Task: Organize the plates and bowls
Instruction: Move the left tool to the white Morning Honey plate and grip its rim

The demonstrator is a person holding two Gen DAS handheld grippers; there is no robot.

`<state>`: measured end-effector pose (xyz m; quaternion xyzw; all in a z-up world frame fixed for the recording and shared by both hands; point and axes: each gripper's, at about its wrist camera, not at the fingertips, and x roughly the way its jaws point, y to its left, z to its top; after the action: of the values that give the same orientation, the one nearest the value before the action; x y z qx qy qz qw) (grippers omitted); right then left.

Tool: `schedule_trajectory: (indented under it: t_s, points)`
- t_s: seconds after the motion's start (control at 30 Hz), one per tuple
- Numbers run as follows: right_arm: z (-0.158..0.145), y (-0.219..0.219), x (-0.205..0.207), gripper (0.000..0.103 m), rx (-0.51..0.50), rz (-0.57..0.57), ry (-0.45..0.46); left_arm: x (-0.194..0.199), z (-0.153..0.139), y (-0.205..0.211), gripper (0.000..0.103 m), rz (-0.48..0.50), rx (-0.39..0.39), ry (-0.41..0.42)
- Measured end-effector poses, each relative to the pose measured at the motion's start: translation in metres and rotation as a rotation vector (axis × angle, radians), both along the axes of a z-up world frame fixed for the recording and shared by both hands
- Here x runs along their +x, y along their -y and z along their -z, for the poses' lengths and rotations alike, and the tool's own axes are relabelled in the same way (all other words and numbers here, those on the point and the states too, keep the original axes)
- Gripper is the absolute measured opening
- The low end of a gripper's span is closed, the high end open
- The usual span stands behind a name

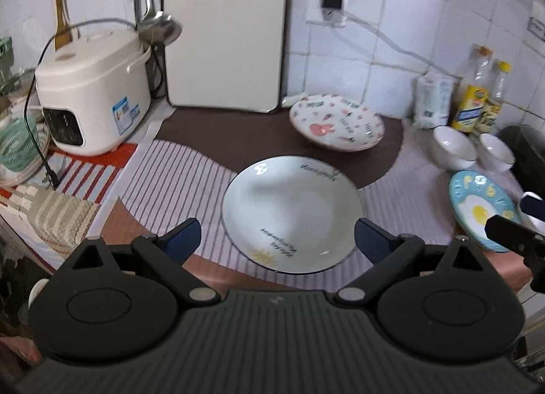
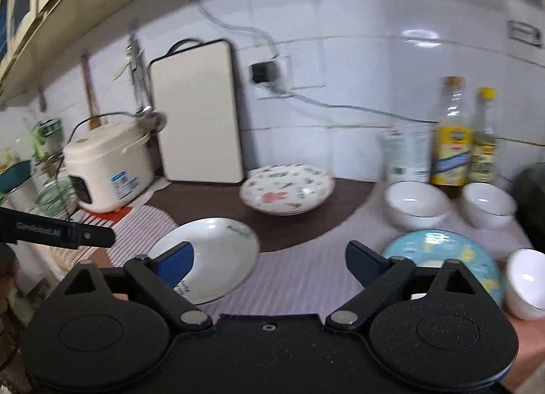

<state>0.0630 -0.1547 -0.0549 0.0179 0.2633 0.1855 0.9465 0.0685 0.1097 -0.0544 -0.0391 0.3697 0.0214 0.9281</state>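
Over the desk (image 1: 170,169) both tongs, left (image 1: 277,240) and right (image 2: 269,264), gaped empty. Closing carelessly on the white plate (image 1: 291,213) might have tipped its rim, or clipped the blue plate (image 1: 483,210) alongside.

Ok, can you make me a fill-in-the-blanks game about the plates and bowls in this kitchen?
1. The blue plate has a fried ____ painted on it.
2. Behind the pink-patterned plate, a white cutting board leans against the ____.
3. The left gripper hangs over the white plate with its jaws ____.
4. The number of bottles standing behind the white bowls is ____.

Missing words: egg; wall; open; two
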Motion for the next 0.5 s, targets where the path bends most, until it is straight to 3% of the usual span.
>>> schedule_trajectory:
  t_s: [0.1,0.23,0.5]
  points:
    - [0.017,-0.016,0.017,0.095,-0.030,-0.043,-0.001,0.019,0.021,-0.011,0.094,-0.042,0.016,-0.032]
    - [0.043,-0.033,0.044,0.092,-0.015,-0.086,-0.037,0.041,0.052,-0.026,0.087,-0.062,-0.041,-0.072]
    - [0.095,-0.057,0.095,0.070,0.011,-0.118,-0.161,0.079,0.098,-0.034,0.077,-0.053,-0.013,-0.117]
